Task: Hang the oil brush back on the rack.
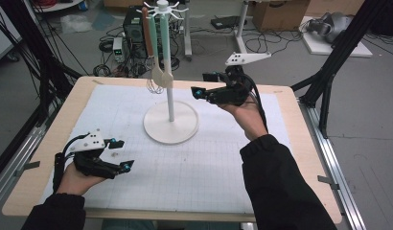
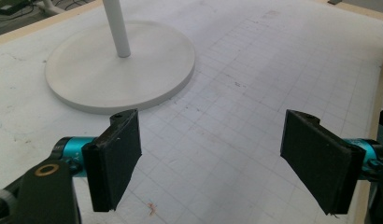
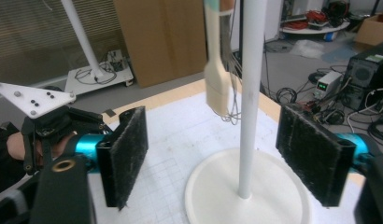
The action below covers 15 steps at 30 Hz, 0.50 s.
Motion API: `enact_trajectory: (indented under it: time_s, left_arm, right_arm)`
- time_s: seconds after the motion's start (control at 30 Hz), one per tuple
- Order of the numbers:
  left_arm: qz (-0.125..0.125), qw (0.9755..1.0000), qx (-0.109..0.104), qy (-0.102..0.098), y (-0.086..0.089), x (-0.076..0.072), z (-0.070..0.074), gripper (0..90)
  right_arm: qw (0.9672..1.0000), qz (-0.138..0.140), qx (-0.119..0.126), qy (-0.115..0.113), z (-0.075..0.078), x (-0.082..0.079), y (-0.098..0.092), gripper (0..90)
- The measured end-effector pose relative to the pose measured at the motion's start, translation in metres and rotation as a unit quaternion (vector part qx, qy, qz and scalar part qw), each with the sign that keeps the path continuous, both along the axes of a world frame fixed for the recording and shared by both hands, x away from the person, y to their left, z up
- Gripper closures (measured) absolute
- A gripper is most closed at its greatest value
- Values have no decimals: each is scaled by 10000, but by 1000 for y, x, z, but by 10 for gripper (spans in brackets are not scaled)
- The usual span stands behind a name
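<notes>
A white rack stands at the middle back of the mat, with a round base (image 1: 158, 132) and a thin pole (image 1: 170, 98). From its top hooks hang a mint-handled spatula (image 1: 165, 52) and a brown-handled whisk (image 1: 147, 36). My right gripper (image 1: 201, 84) is raised just right of the pole, open with nothing between its pads. In the right gripper view the pole (image 3: 250, 93) and the spatula head (image 3: 216, 88) lie beyond its gripper (image 3: 213, 154). My left gripper (image 1: 123, 154) rests low at the front left, open and empty. In the left gripper view that gripper (image 2: 210, 158) faces the base (image 2: 87, 74).
A white gridded mat (image 1: 209, 167) covers most of the wooden table (image 1: 300, 143). Black frame struts (image 1: 329, 72) rise at both sides. On the floor behind are a computer tower (image 1: 133, 28), cables and cardboard boxes (image 1: 276, 14).
</notes>
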<state>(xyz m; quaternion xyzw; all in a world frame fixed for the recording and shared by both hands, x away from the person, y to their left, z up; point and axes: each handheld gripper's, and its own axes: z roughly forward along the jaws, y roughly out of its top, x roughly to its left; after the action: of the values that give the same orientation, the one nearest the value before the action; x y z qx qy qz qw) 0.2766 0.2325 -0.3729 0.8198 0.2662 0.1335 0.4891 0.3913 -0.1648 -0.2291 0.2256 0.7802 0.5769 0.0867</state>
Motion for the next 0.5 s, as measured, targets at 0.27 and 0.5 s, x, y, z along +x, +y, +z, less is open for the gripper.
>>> enact_trajectory:
  time_s: [0.27, 0.5]
  left_arm:
    - [38, 10000, -7, -10, 1, 1, -1, 193]
    - [117, 9999, 17, 19, 1, 1, -1, 165]
  right_arm:
    - [9998, -140, -38, -111, -12, -6, -11, 175]
    - [9995, -231, -138, -180, -24, -12, -16, 166]
